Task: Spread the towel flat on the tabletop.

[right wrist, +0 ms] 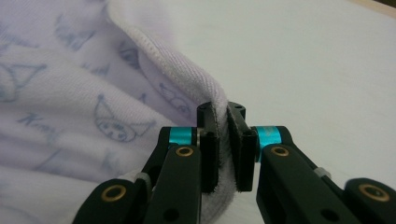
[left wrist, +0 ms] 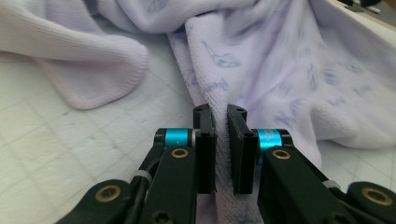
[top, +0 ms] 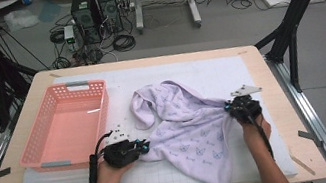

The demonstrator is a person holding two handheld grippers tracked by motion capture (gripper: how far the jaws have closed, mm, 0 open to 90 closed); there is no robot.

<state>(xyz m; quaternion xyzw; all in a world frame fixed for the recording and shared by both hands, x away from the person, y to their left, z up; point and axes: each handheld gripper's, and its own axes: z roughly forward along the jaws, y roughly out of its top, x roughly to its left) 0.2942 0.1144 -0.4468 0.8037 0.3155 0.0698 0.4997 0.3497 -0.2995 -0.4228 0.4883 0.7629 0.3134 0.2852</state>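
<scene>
Both clamped on the lilac garment (top: 185, 128): left gripper (left wrist: 221, 140) pinches its edge, right gripper (right wrist: 222, 140) its hem. High view adds pink basket (top: 34, 149), apart.

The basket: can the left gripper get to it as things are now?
Probably not yet. The basket is close beside the left gripper with nothing between them, but its jaws are shut on the cloth, which the right gripper also holds.

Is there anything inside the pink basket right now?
No, the pink basket sits bare on the left of the table, while the lilac garment lies spread on the white mat beside it.
</scene>
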